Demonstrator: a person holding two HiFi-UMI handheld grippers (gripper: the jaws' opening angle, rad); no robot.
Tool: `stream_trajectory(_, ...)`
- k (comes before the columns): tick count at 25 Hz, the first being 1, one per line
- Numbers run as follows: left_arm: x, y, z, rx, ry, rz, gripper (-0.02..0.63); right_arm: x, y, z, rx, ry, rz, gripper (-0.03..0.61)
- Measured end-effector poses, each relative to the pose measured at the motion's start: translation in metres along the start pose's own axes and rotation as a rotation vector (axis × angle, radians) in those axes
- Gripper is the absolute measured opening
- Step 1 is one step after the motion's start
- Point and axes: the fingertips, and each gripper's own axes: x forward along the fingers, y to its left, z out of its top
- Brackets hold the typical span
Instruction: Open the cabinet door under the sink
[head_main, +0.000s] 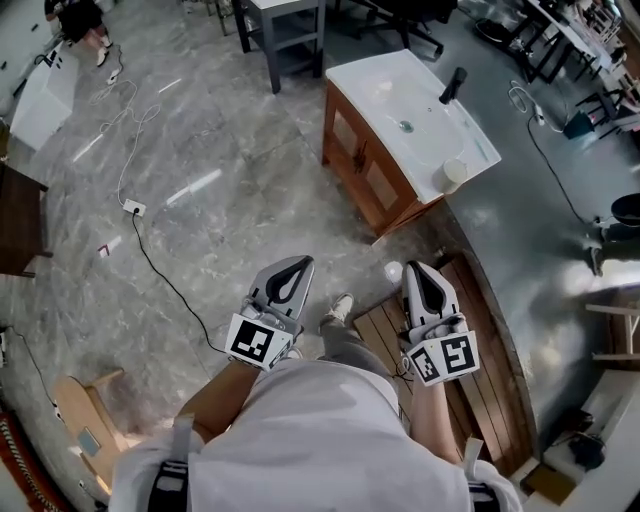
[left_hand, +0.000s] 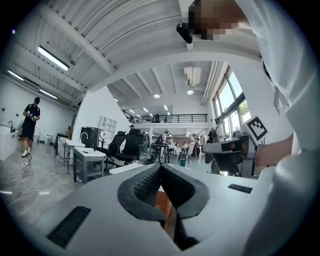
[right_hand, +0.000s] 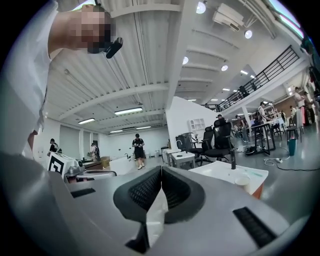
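The sink cabinet (head_main: 362, 165) is brown wood under a white basin top (head_main: 400, 95) with a black faucet (head_main: 453, 84) and a white cup (head_main: 452, 175). Its doors face down-left in the head view and look closed. Both grippers hover well short of it, over the floor in front of the person's body. My left gripper (head_main: 299, 263) has its jaws together with nothing between them, and so does my right gripper (head_main: 414, 268). In the left gripper view the left gripper (left_hand: 161, 165) points at the basin top (left_hand: 129, 169). The right gripper (right_hand: 161, 169) sees the basin top (right_hand: 231, 174) off to its right.
A white power strip (head_main: 133, 208) and its cables lie on the marble floor at left. A grey table (head_main: 287, 28) stands behind the sink. A curved wooden platform (head_main: 485, 345) runs under my right side. A wooden chair (head_main: 85, 420) sits lower left. A person (head_main: 80, 18) stands far off.
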Motion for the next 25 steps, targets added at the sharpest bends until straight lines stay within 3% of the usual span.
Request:
stream_trajectory(6, 0.11, 0.024, 0.011, 0.016, 0.019, 0.036, 0.015, 0.068, -0.086, 0.016, 0.029, 0.0, 0.06, 0.032)
stream_trajectory(12, 0.176, 0.038, 0.013, 0.03, 0.041, 0.081, 0.014, 0.108, -0.15, 0.016, 0.068, 0.004, 0.098, 0.032)
stream_trajectory(18, 0.211, 0.046, 0.012, 0.024, 0.051, 0.083, 0.014, 0.128, -0.165, 0.015, 0.048, 0.031, 0.134, 0.032)
stream_trajectory(25, 0.228, 0.058, 0.005, -0.002, 0.047, 0.039, 0.015, 0.136, -0.154, -0.001, 0.03, 0.087, 0.113, 0.032)
